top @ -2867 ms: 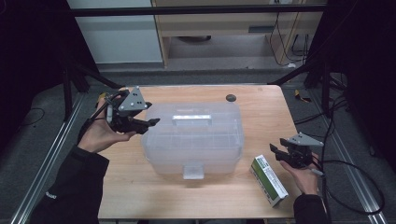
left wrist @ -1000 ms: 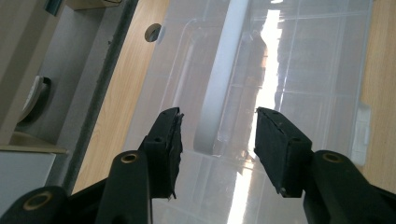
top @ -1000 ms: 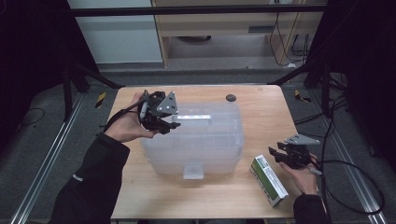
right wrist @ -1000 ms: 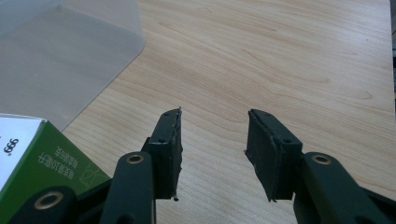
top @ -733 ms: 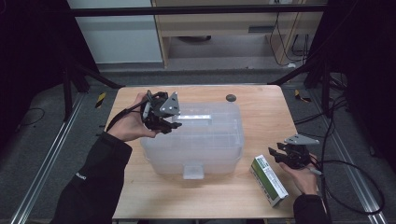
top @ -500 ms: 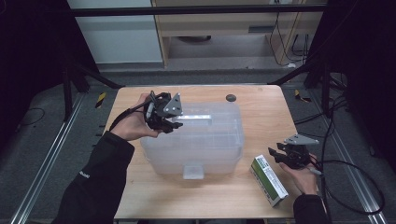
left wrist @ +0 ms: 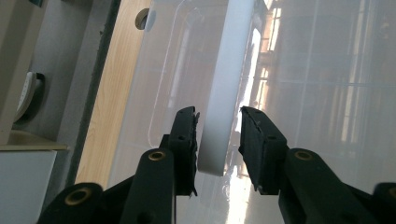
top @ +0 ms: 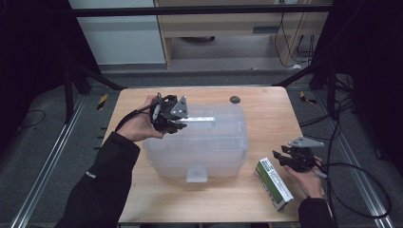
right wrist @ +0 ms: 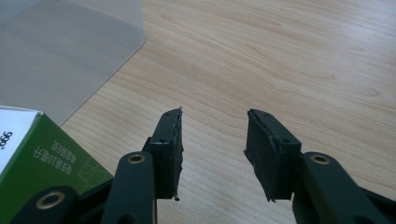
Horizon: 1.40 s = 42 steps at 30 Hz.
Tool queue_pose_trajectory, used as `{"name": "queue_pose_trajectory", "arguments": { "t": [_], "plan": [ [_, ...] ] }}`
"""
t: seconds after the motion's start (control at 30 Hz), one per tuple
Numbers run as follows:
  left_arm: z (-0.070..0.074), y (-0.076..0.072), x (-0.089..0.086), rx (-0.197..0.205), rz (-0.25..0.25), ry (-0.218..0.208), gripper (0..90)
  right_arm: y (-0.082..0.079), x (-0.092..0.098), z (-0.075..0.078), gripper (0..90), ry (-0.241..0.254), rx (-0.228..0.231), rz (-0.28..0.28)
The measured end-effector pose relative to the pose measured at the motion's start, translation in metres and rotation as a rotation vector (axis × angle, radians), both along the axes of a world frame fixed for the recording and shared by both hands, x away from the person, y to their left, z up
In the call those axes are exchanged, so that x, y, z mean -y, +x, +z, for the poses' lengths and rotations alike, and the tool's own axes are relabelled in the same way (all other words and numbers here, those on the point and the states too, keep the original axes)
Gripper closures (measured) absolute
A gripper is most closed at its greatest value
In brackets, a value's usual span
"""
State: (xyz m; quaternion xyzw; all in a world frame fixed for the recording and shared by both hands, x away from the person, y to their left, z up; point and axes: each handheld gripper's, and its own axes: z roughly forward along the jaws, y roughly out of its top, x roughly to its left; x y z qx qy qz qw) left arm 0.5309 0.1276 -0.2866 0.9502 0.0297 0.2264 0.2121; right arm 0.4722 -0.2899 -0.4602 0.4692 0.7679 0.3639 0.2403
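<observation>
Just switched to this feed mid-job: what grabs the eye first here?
The big translucent storage box dominates the middle of the wooden table. The left gripper has just been closing around the white handle bar on its lid, with a gap on one side. At the table's near right, a green-and-white carton lies beside the open, empty right gripper.

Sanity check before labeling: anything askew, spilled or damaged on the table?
Nothing stands out. The clear bin sits square with its lid on, the green box lies flat beside it, and the left tongs have just been closing around the white handle.
</observation>
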Motion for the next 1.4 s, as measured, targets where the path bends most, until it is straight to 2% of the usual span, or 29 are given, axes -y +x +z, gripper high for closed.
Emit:
{"name": "queue_pose_trajectory", "arguments": {
  "t": [0.3,0.53,0.83,1.03,1.27,1.4],
  "plan": [
    [-0.004,0.004,0.003,-0.002,0.0,0.02,71.6,0.0,0.0,0.0,56.5,0.001,-0.001,-0.001],
    [-0.004,0.003,0.004,0.018,-0.005,0.033,73.5,0.0,0.001,0.001,56.8,0.004,0.002,-0.001],
    [-0.004,0.0,0.008,0.048,0.01,0.057,73.6,-0.002,0.0,0.009,58.1,0.013,0.019,-0.003],
    [-0.004,-0.003,0.01,0.063,0.026,0.067,73.4,-0.007,-0.004,0.028,61.1,0.036,0.055,0.002],
    [-0.004,-0.004,0.011,0.07,0.035,0.077,73.3,-0.01,-0.011,0.043,65.1,0.062,0.057,0.045],
    [-0.004,-0.005,0.012,0.073,0.044,0.081,73.2,-0.015,-0.018,0.054,66.7,0.062,0.077,0.076]
  ]
}}
